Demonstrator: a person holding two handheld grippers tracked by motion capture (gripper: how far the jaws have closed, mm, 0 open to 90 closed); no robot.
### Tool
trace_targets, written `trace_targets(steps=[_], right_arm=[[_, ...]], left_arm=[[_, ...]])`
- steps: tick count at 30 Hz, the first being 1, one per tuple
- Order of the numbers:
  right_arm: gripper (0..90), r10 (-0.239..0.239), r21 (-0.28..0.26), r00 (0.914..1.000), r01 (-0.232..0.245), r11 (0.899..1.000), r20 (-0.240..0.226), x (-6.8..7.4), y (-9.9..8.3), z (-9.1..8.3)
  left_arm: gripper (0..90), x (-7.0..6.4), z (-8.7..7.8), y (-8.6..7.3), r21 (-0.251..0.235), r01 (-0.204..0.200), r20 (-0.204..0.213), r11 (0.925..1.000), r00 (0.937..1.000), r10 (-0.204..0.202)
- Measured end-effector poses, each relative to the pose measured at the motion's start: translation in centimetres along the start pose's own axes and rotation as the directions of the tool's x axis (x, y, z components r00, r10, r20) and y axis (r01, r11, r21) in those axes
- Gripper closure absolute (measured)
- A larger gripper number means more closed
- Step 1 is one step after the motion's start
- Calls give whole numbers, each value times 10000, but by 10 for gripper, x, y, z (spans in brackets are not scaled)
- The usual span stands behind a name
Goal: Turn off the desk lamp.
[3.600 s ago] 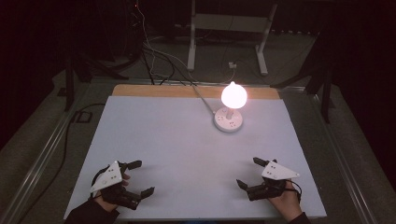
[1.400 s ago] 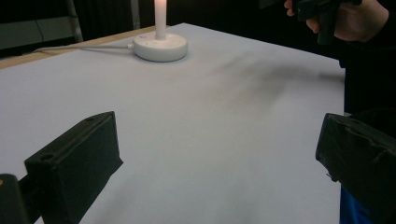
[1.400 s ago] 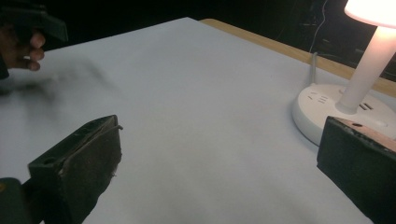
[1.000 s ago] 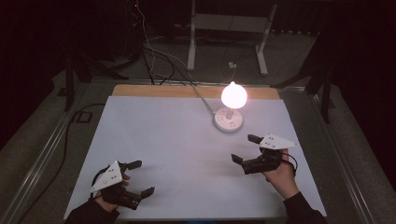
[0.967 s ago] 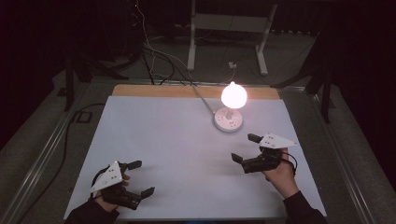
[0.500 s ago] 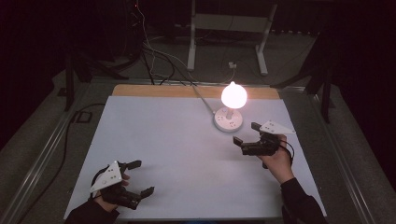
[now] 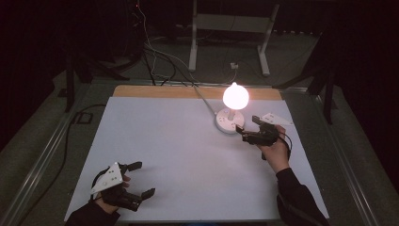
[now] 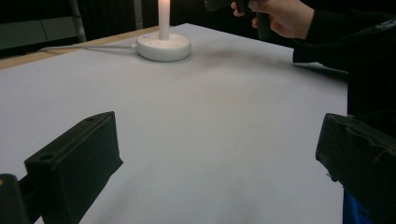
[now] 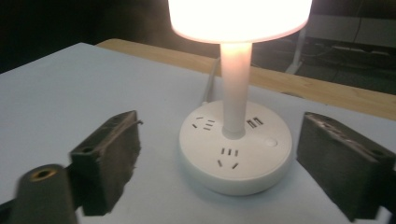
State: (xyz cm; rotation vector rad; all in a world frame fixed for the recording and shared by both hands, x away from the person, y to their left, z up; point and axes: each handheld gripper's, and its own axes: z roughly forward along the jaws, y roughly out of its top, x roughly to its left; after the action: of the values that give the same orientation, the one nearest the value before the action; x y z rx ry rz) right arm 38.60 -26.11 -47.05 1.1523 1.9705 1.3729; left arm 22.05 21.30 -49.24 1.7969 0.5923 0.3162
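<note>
From the high view, the lamp (image 7: 232,110) stands lit on the far right part of the table (image 7: 179,155), its glowing shade above a round white base with a cable running off the far edge. The right tool (image 7: 245,134) hovers just beside the near right of that base, jaws apart and empty. The left tool (image 7: 139,180) rests at the near left corner, well apart from the lamp, jaws spread with nothing between them.

In the left gripper view, the two black jaws stand wide open over bare table. The lamp base (image 8: 163,46) sits far off, and the person's right hand (image 8: 280,16) holds its tool near it at the top edge.

In the right gripper view, the jaws bracket the lamp base (image 9: 236,151) from either side without touching it. The base carries socket slots on top and a small round button (image 9: 271,142) toward the right of the stem (image 9: 234,93).

The step in hand looks like reaching for the lamp, probably to press that button or grip the stem. To do it well, the right tool should come in slowly and level, keeping clear of the hot bright shade. For the button, bring one jaw tip straight down onto it rather than sideways, so the light base does not slide. For the stem, centre it between the jaws before closing.
</note>
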Motion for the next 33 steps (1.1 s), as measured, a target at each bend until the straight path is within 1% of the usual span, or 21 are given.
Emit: trace_targets(steps=[4, 6, 10, 11, 12, 13, 17, 19, 22, 23, 24, 26, 28, 31, 33], right_arm=[[258, 48, 9, 9991, -49, 10000, 429, -5, 0, 10], [319, 240, 19, 9981, -241, 9997, 573, -9, -1, 15], [419, 321, 122, 9950, -334, 9994, 946, -14, -2, 23], [451, 344, 142, 9944, -361, 9992, 1004, -15, -2, 24], [506, 323, 182, 9939, -344, 9992, 1053, -16, -2, 26], [541, 253, 204, 9936, -277, 9994, 1098, -18, -3, 28], [597, 455, 322, 9918, -497, 9982, 1193, -22, -5, 36], [649, 395, 433, 9901, -456, 9980, 1343, -23, -5, 39], [720, 522, 604, 9884, -613, 9963, 1427, -25, -5, 44], [755, 551, 653, 9882, -650, 9958, 1428, -26, -5, 46], [764, 598, 736, 9885, -706, 9948, 1391, -27, -5, 47], [815, 622, 882, 9882, -750, 9933, 1402, -29, -5, 51], [842, 843, 955, 9873, -976, 9906, 1348, -32, -5, 54], [892, 816, 1040, 9851, -979, 9898, 1511, -33, -5, 57], [895, 847, 1032, 9835, -1020, 9894, 1597, -33, -6, 59]], left_arm=[[4, 0, 0, 0, -5, -3, -11, 10000, 10000, 3], [4, 0, 0, 0, -18, 12, -11, 10000, 10000, -12], [4, 0, 0, 0, -6, 65, -21, 10000, 10000, -65], [4, 0, 0, 0, -1, 69, -15, 10000, 10000, -69], [4, 0, 0, 0, -33, 77, -2, 10000, 10000, -77], [4, 0, 0, 0, -36, 84, -1, 10000, 10000, -84], [4, 0, 0, 0, -3, 76, -17, 10000, 10000, -76], [4, 0, 0, 0, -33, 102, -6, 9999, 9999, -102], [4, 0, 0, -1, 16, 98, -4, 10000, 10000, -98], [4, 0, 0, 0, 13, 101, -2, 9999, 9999, -101], [4, 1, 0, 0, -17, 108, 10, 9999, 9999, -108], [4, 0, 0, -1, 6, 116, -4, 9999, 9999, -116], [4, 0, 0, -1, 45, 95, -5, 9999, 10000, -95], [4, 1, 0, -1, 2, 133, 10, 9999, 9999, -133], [4, 0, 0, -1, 61, 102, 4, 9999, 9999, -102]])
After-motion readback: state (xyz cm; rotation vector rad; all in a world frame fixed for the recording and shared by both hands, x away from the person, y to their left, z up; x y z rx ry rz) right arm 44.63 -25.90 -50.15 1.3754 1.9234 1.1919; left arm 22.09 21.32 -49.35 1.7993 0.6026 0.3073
